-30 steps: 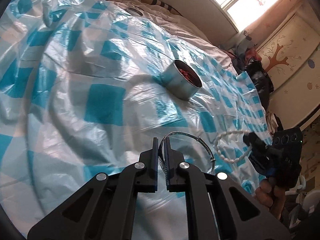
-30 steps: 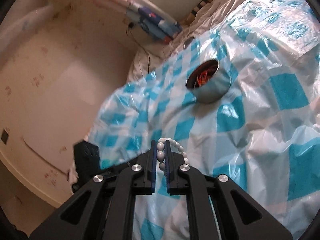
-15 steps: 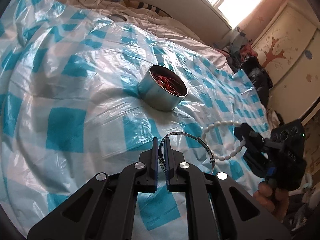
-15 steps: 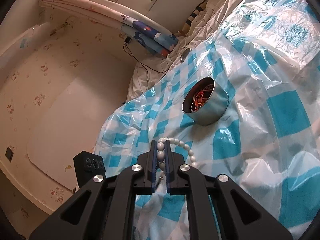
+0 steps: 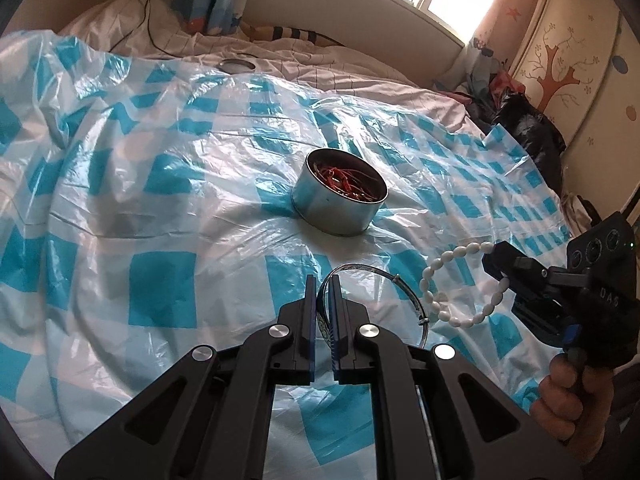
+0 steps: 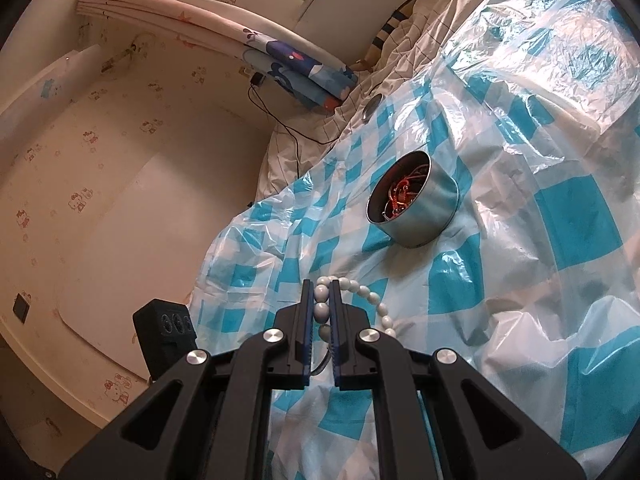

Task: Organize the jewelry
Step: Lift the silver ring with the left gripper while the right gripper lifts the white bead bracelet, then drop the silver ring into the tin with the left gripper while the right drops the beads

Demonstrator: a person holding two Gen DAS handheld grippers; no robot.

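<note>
A round metal tin (image 5: pixel 339 199) (image 6: pixel 416 204) with red cords and thin bangles inside stands on a blue-and-white checked plastic sheet (image 5: pixel 160 216) spread over a bed. My left gripper (image 5: pixel 323 284) is shut on a thin silver bangle (image 5: pixel 384 276), held above the sheet short of the tin. My right gripper (image 6: pixel 321 289) is shut on a white bead bracelet (image 6: pixel 372 298) (image 5: pixel 452 280), which hangs in the air to the right of the bangle in the left wrist view. A hand (image 5: pixel 568 396) grips the right tool's handle.
A small round metal lid (image 5: pixel 237 65) (image 6: pixel 372 107) lies on the white bedding beyond the sheet. Folded blue patterned cloth (image 6: pixel 296 68) and a black cable sit by the headboard. A black bag (image 5: pixel 528 128) lies at the bed's right edge, before a wardrobe.
The left gripper has lifted and swung with the bangle, so the tin now sits more centred ahead. The right gripper has stayed almost still with the bead bracelet.
</note>
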